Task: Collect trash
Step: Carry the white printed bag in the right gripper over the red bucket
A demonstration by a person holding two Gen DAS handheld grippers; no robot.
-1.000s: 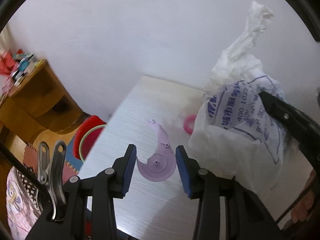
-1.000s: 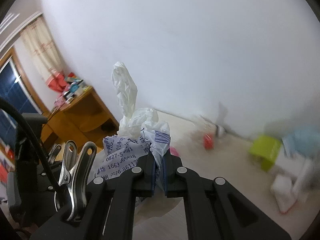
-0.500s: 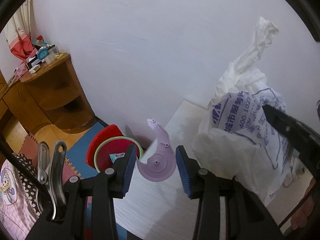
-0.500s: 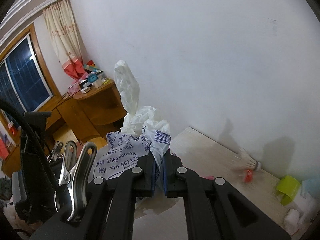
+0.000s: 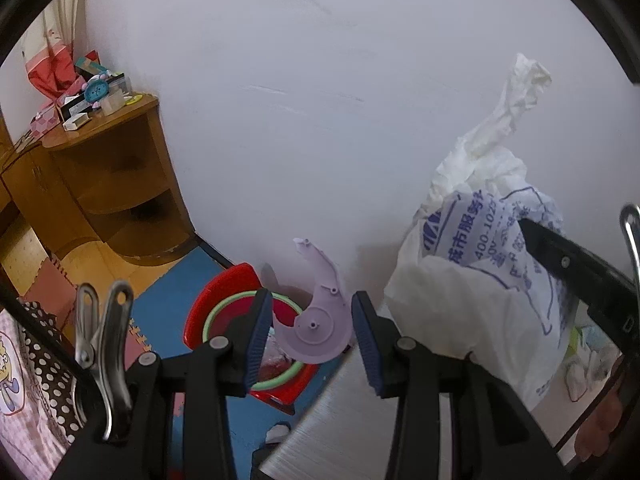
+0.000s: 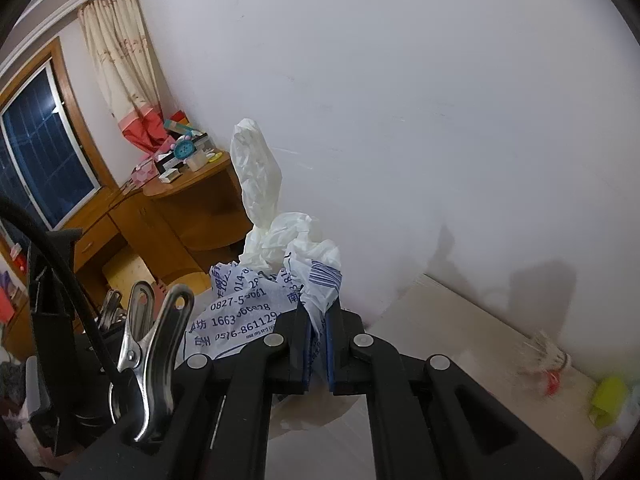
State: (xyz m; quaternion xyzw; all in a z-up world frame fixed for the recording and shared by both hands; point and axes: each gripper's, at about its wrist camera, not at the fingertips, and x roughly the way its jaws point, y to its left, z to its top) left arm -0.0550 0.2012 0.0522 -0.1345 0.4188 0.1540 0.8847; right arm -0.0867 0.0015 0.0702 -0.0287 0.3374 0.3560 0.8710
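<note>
Left wrist view: the left gripper (image 5: pixel 312 330), its blue-padded jaws partly apart, clamps a flat lilac plastic piece with a round base and curved tail (image 5: pixel 318 320) between the pads. Beneath it on the floor stands a red bin with a green rim (image 5: pixel 224 304), just beside the corner of a pale wooden table (image 5: pixel 340 432). To the right hangs a crumpled white plastic bag with blue printing (image 5: pixel 472 292). In the right wrist view, the right gripper (image 6: pixel 319 350) has its jaws pinched tight on that bag's bunched neck, above the table. A wooden corner shelf (image 6: pixel 188 216) stands against the white wall (image 6: pixel 400 120).
</note>
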